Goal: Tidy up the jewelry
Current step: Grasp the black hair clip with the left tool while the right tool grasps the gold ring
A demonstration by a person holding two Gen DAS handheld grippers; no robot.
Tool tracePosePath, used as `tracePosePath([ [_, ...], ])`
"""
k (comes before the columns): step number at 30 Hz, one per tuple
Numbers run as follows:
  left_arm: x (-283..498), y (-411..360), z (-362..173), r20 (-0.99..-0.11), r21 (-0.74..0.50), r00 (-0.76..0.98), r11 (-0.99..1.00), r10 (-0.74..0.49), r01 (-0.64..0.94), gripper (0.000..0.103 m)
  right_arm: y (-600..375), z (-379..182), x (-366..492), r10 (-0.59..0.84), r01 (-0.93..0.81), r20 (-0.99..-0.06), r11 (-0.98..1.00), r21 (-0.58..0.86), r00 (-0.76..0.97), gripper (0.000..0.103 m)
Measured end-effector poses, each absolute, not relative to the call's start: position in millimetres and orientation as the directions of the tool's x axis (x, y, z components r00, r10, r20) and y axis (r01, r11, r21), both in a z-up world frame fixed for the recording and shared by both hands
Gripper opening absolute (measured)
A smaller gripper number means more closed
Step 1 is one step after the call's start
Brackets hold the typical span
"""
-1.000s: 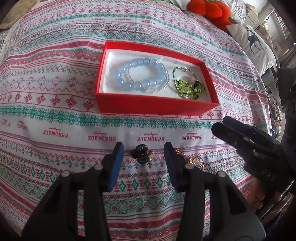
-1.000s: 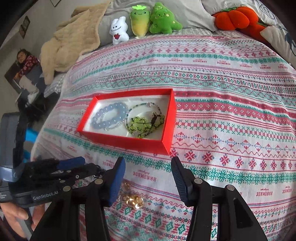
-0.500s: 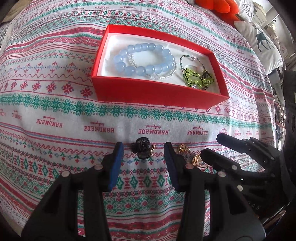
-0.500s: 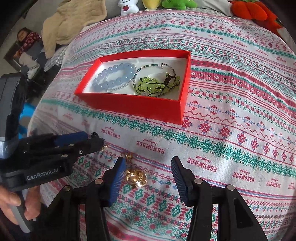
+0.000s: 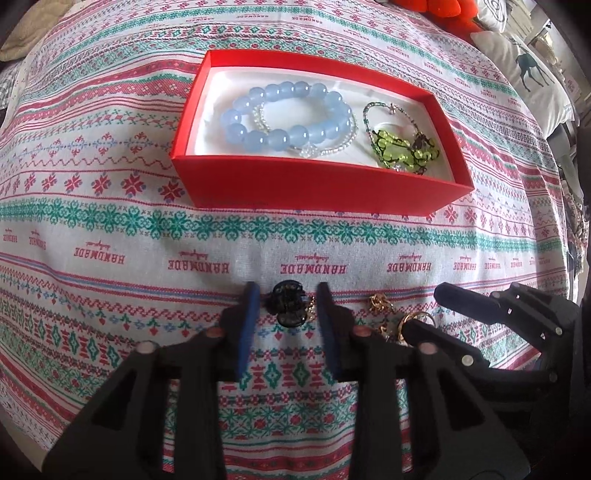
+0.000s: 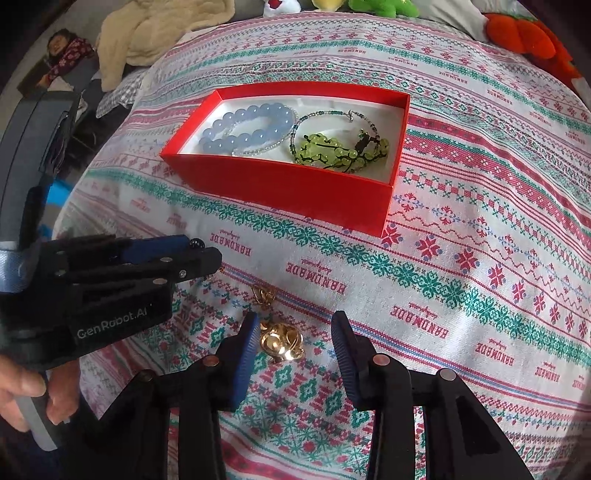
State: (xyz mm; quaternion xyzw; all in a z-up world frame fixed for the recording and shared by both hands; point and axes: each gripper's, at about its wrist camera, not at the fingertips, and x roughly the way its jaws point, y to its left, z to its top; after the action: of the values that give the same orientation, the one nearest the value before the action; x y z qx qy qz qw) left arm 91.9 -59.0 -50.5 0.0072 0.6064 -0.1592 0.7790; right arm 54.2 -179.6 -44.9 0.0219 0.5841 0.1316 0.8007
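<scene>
A red box (image 5: 325, 192) (image 6: 295, 188) on the bed holds a blue bead bracelet (image 5: 288, 114) (image 6: 243, 129) and a green bead piece (image 5: 404, 149) (image 6: 340, 151). A black bead piece (image 5: 287, 303) lies on the cover between the fingers of my left gripper (image 5: 286, 306), which is open with the jaws close on either side. Gold jewelry (image 6: 280, 339) (image 5: 388, 314) lies on the cover just inside the left finger of my open right gripper (image 6: 293, 339). The left gripper also shows in the right wrist view (image 6: 192, 258), the right gripper in the left wrist view (image 5: 436, 310).
The patterned bed cover (image 6: 461, 258) stretches wide to the right. Plush toys (image 6: 369, 5) and an orange cushion (image 6: 528, 40) lie at the far edge. A beige blanket (image 6: 159, 37) lies at the far left. A deer pillow (image 5: 528, 70) sits at the far right.
Both grippers have moved forward and down toward the cover. The left jaws have narrowed around the black bead piece. The gold jewelry now sits between the right fingers.
</scene>
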Motion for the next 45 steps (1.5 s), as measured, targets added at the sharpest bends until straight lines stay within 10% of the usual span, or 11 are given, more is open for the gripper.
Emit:
tracePosePath([
  [13, 89.1, -53.0, -48.1, -0.943, -0.189, 0.223, 0.947, -0.249, 0.258, 0.026, -164.6, -48.7, 53.4, 0.234, -0.236, -0.931, 0.957, 0.169, 0.280, 0.010],
  [24, 88.3, -48.1, -42.6, -0.935, -0.208, 0.232, 0.946, -0.267, 0.249, 0.026, -178.2, -40.9, 52.9, 0.234, -0.205, -0.926, 0.963, 0.177, 0.298, 0.009],
  [30, 88.8, -46.1, -40.5, -0.936, -0.212, 0.228, 0.946, -0.269, 0.247, 0.026, -190.2, -42.7, 54.0, 0.249, -0.158, -0.928, 0.965, 0.211, 0.279, 0.031],
  [45, 90.5, -46.6, -36.8, -0.934, -0.217, 0.231, 0.945, -0.274, 0.244, 0.026, -190.2, -44.2, 50.6, 0.266, -0.161, -0.927, 0.960, 0.229, 0.266, 0.011],
])
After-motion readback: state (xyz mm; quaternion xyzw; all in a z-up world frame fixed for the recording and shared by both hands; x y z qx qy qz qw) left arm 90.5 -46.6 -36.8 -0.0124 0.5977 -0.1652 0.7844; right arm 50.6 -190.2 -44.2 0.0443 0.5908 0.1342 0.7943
